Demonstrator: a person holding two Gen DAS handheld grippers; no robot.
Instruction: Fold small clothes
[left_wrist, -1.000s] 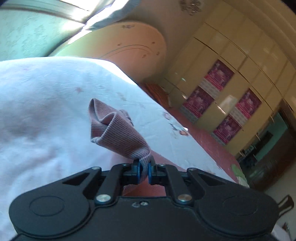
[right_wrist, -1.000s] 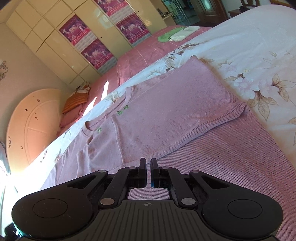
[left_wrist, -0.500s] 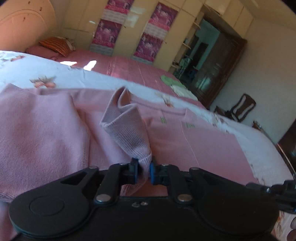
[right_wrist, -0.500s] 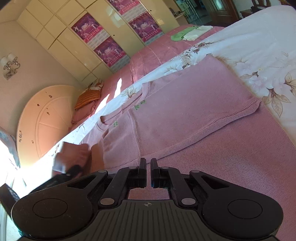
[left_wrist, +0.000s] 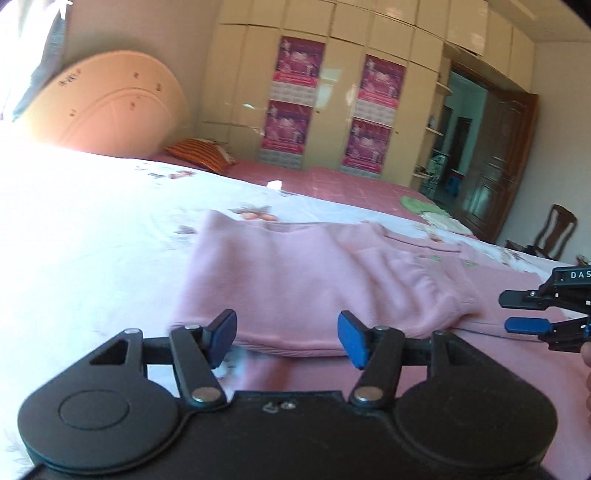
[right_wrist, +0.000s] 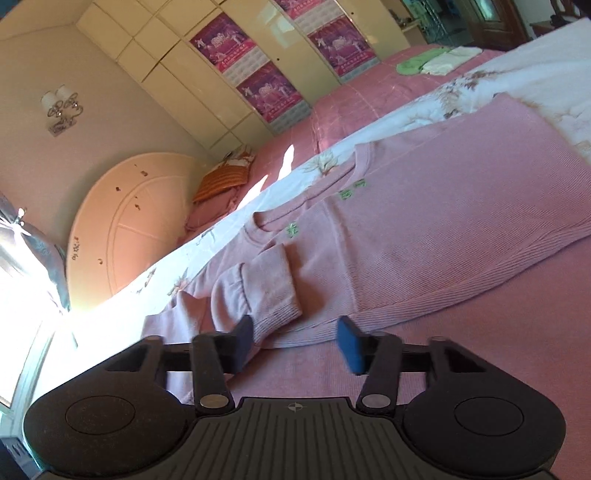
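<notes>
Pink sweater (right_wrist: 436, 229) flat on the bed (left_wrist: 92, 240). Both tools' jaws opening, nothing gripped. Folded sleeve cuff (right_wrist: 266, 291) lies at 11 o'clock from right tool (right_wrist: 295, 341), long axis running away (nearer hand). Left tool (left_wrist: 288, 338) faces the folded edge.

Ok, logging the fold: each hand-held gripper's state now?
Left hand-held gripper: opening, holding nothing.
Right hand-held gripper: opening, holding nothing.

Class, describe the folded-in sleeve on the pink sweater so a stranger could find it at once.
Start at the bed with the white floral sheet, where a pink sweater lies flat. The sleeve lies across its body just below the neckline. Unlike the flat knit around it, it is a raised, rumpled band ending in a ribbed cuff.
</notes>
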